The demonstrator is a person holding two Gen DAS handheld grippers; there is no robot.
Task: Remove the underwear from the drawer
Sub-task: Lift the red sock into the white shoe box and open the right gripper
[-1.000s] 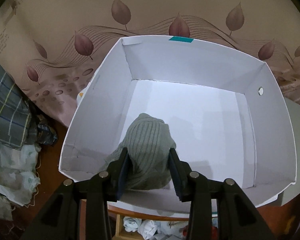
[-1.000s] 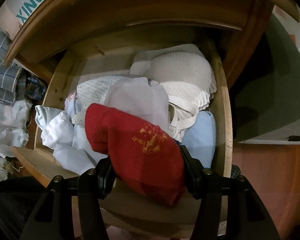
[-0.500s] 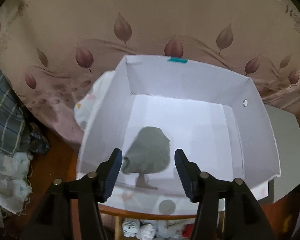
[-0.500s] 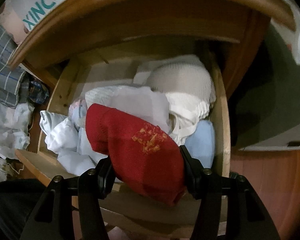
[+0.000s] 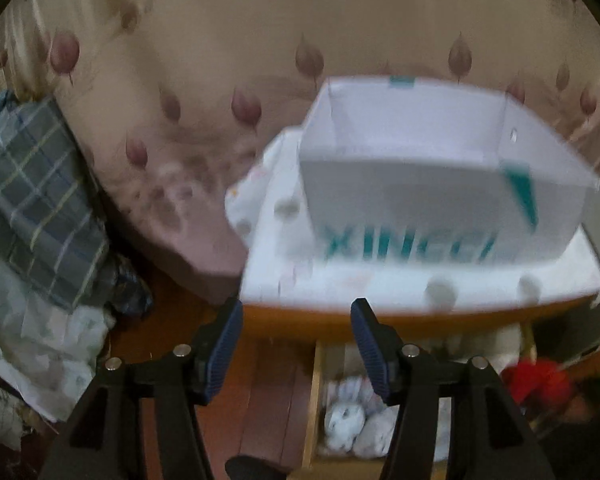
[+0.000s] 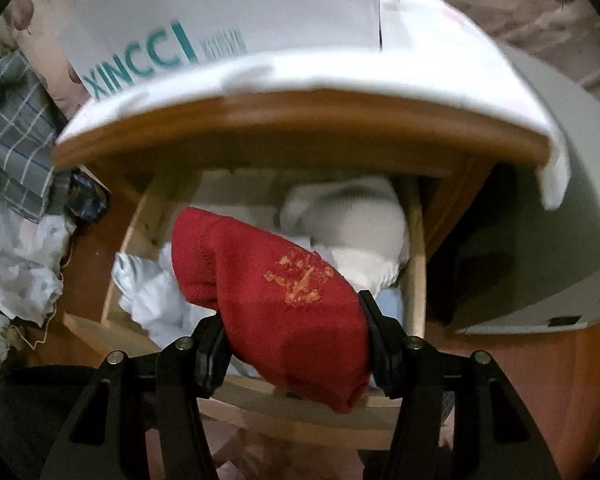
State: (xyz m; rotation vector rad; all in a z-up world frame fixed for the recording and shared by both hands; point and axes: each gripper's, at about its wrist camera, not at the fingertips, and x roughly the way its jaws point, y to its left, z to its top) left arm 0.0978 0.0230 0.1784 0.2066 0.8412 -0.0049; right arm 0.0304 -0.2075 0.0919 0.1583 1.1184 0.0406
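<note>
Underwear, a red knitted piece [image 6: 276, 308], is pinched between the right gripper [image 6: 294, 344] fingers, hanging above the open drawer [image 6: 416, 264]. Left gripper [image 5: 296, 344] fingers stand partly apart with nothing between them, short of the white box [image 5: 420, 200] on the nightstand. The loose lower end could catch the drawer's front edge, or slip free if the hold is shallow.

Left gripper [image 5: 296, 344]: jaws apart, nothing between the pads. Right gripper [image 6: 294, 346]: angled downward, pads clamped on a red knitted garment [image 6: 276, 300].
</note>
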